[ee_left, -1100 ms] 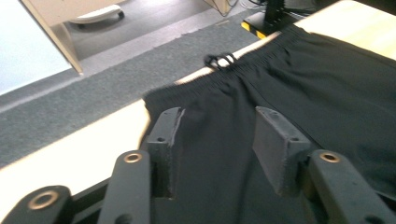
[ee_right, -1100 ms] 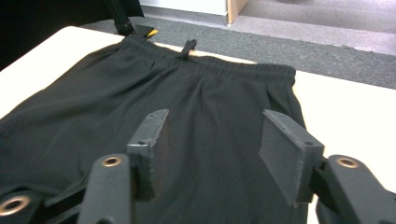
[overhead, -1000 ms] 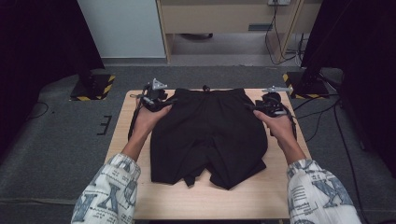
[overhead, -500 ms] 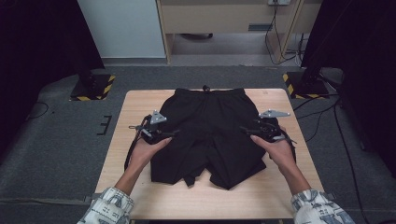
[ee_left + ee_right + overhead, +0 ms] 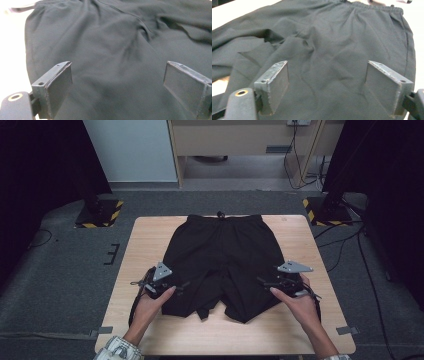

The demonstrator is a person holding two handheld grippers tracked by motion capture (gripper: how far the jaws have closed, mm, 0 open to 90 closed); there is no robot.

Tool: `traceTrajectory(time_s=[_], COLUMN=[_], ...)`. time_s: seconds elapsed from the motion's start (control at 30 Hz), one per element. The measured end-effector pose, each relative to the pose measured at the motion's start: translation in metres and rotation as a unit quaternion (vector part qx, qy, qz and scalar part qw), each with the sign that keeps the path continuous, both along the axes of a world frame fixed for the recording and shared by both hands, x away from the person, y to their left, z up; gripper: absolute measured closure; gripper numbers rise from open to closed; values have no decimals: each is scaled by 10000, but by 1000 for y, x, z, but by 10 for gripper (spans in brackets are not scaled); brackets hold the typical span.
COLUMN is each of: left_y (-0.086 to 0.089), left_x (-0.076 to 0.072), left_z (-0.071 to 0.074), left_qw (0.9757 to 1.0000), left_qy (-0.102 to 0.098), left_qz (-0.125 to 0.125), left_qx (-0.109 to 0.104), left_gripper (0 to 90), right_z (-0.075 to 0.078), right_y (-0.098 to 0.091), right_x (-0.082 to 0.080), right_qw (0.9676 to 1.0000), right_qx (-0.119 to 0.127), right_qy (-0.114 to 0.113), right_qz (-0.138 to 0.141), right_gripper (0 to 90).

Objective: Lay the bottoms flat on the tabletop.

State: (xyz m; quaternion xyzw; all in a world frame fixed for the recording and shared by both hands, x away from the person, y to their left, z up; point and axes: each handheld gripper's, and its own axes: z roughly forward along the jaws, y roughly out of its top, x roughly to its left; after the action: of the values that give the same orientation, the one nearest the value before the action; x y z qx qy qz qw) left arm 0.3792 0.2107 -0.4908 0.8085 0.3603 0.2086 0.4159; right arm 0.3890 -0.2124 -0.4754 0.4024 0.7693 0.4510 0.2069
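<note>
We're over the bench [image 5: 150,240] now, and a pair of black shorts [image 5: 225,255] lies spread flat on its light wooden top, waistband at the far edge, the two legs pointing back toward us. Our left gripper [image 5: 184,284] sits at the outer edge of the left leg, low down near the hem, nose turned inward across the fabric. Our right gripper [image 5: 261,281] mirrors it at the outer edge of the right leg, also pointing inward, so the shorts lie between the two. In the left gripper view the jaws have just been opening and stand wide apart, nothing pinched between them, dark cloth [image 5: 112,62] stretching out beneath and ahead. Same story in the right gripper view: jaws have just been opening and stand well apart, with nothing clamped, rumpled fabric [image 5: 324,55] running ahead to the gathered waistband at the far end. Whether the jaw tips brush the cloth, we can't tell from here. A little drawstring knot peeks out at the middle of the waistband in the high view.
</note>
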Motion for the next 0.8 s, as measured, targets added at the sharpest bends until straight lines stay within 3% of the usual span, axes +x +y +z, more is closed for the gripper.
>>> traceTrajectory(time_s=[0.03, 0.1, 0.17, 0.23, 0.27, 0.43, 0.53, 0.57, 0.67, 0.73, 0.8], left_y=[0, -2, -4, -6, -7, -22, -28, -29, -30, -29, -28], left_x=[-3, -13, -21, -27, -29, -33, -30, -28, -25, -22, -19], left_z=[-2, -6, -3, 0, 0, -9, -16, -18, -23, -25, -28], left_qw=[10000, 9998, 9997, 9998, 9998, 9975, 9957, 9950, 9932, 9923, 9914], left_qy=[48, 172, 153, 43, 60, 158, 203, 273, 457, 597, 767], left_qz=[-31, -6, 70, 19, -15, -216, -294, -312, -339, -332, -322], left_qx=[-17, 84, 203, 186, 192, 657, 857, 904, 1015, 1036, 1010], left_gripper=[78, 117, 134, 134, 128, 106, 99, 144, 225, 383, 473], right_z=[-2, -7, -10, -16, -18, -19, -19, -21, -24, -28, -32], right_y=[-1, -1, -1, 2, 6, 17, 27, 34, 42, 50, 56], right_x=[-5, -10, -17, -25, -32, -44, -50, -51, -54, -55, -55], right_qw=[9999, 9999, 9999, 9997, 9989, 9976, 9961, 9951, 9938, 9926, 9913], right_qx=[106, 89, 9, -165, -302, -369, -418, -434, -459, -558, -655], right_qy=[-54, -73, -76, -99, -79, -55, -16, 88, 179, 240, 288], right_qz=[4, -11, 80, 161, 358, 583, 772, 883, 995, 1054, 1107], right_gripper=[256, 313, 367, 424, 471, 522, 500, 437, 383, 336, 335])
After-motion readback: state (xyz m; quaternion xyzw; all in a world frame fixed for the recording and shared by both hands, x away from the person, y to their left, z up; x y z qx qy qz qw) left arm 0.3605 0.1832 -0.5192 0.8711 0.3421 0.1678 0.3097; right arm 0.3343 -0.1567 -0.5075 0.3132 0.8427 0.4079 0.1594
